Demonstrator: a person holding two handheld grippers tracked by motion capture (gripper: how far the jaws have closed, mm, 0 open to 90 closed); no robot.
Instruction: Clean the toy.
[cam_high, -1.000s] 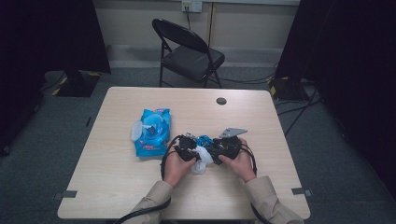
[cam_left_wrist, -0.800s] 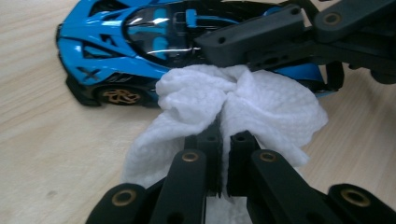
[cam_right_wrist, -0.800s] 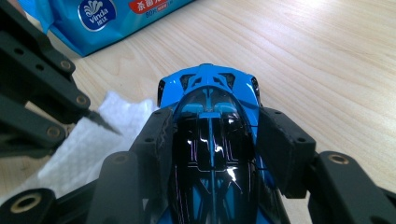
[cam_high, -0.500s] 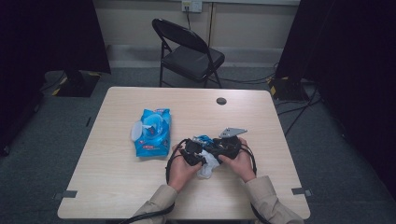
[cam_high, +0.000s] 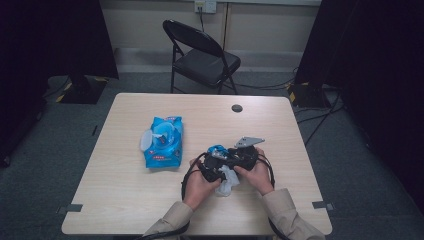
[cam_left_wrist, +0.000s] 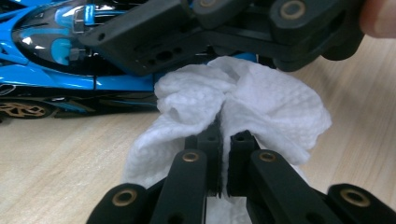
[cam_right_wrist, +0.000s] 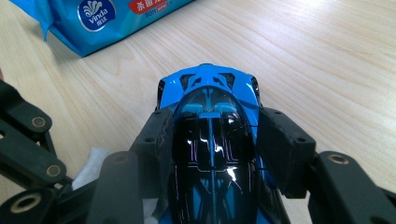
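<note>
**Toy car clamped in one gripper, wipe pinched in the other**

Both grippers sit close together on the pale wooden worktop (cam_high: 130, 200), on the side nearest the person, a little way right of the blue wipes pack (cam_high: 162, 142). The right gripper (cam_right_wrist: 212, 140) has its fingers (cam_right_wrist: 152, 144) closed against the two flanks of a blue and black toy car (cam_right_wrist: 210, 126), whose nose points away from it, toward the pack's printed end. The car rests low on the worktop just beyond the pack's near edge.

The left gripper (cam_left_wrist: 224, 154) has its fingers (cam_left_wrist: 208, 149) drawn almost together, with a crumpled white wipe (cam_left_wrist: 243, 100) nipped between them. The wipe bunches up over the fingertips and spreads out on both sides. It lies right against the side of the car (cam_left_wrist: 51, 60), by the dark lower sill, and the right gripper's black linkage hangs just above it.

From above, the person's left hand (cam_high: 200, 182) and right hand (cam_high: 257, 172) wrap the two tools, sleeves coming in from the near edge. The white wipe (cam_high: 227, 180) pokes out between the hands, and a patch of the car's blue (cam_high: 217, 149) shows just past them. The pack lies flat with its flip lid open. A small dark round disc (cam_high: 237, 108) sits well beyond the pack, toward the far edge of the worktop.
</note>
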